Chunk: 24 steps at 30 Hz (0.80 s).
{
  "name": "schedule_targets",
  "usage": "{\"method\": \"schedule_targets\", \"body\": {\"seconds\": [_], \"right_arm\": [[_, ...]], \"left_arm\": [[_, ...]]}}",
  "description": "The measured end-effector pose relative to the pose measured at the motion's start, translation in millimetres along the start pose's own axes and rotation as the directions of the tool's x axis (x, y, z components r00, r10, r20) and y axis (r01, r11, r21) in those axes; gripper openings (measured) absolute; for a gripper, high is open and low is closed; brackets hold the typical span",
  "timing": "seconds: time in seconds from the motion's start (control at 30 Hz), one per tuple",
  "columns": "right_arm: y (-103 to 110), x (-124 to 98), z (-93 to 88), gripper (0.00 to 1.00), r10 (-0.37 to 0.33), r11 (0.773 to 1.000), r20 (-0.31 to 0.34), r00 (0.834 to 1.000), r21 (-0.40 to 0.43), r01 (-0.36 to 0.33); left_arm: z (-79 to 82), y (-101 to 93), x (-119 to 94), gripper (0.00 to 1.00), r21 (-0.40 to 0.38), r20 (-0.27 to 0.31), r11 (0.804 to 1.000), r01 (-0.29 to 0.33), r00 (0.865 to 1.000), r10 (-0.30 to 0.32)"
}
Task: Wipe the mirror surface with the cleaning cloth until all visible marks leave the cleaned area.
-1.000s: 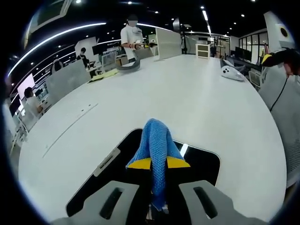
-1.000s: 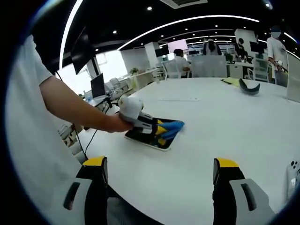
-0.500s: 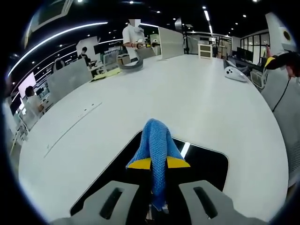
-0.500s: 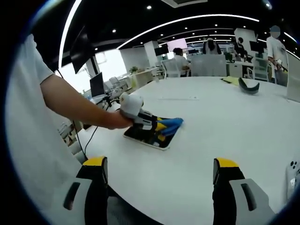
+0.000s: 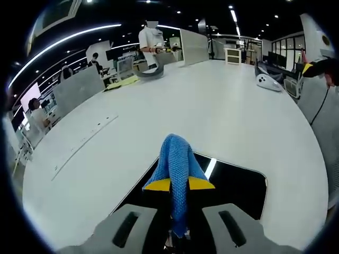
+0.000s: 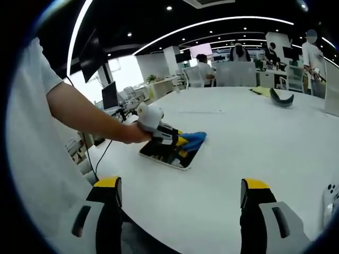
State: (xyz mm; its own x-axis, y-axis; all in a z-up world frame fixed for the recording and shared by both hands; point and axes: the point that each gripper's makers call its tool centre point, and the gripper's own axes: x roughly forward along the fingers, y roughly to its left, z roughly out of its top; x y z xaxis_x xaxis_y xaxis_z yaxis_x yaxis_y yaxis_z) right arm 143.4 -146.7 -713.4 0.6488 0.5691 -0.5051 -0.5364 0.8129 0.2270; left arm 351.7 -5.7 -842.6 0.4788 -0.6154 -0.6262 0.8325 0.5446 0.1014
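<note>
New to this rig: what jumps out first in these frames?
The blue cloth, pinched in the left gripper and pressed on the dark mirror near the edge of the big white table. In the right gripper view, a person's bare arm reaches to that mirror, while the right gripper hangs open with nothing between its yellow-tipped fingers.

- The left tool (image 5: 179, 184) has grey jaws with long dark slots and yellow tips.
- The right tool (image 6: 180, 193) has the same grey, slotted jaws capped in yellow.
- Seen from the right gripper view, the left tool's body is white and rounded.
- The person wears a white short sleeve (image 6: 37, 79).
</note>
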Motion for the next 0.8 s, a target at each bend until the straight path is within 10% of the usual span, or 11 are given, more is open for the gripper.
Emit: {"method": "schedule_targets", "body": {"seconds": [0.8], "right_arm": [[-7.7,0.6,-2.5,0.92,-0.020,1.000,-0.009,1.000,0.013,0.020]], "left_arm": [[1.4,20.1,4.6,0.07,-0.023,0.002,0.999,-0.035,0.999,0.035]]}}
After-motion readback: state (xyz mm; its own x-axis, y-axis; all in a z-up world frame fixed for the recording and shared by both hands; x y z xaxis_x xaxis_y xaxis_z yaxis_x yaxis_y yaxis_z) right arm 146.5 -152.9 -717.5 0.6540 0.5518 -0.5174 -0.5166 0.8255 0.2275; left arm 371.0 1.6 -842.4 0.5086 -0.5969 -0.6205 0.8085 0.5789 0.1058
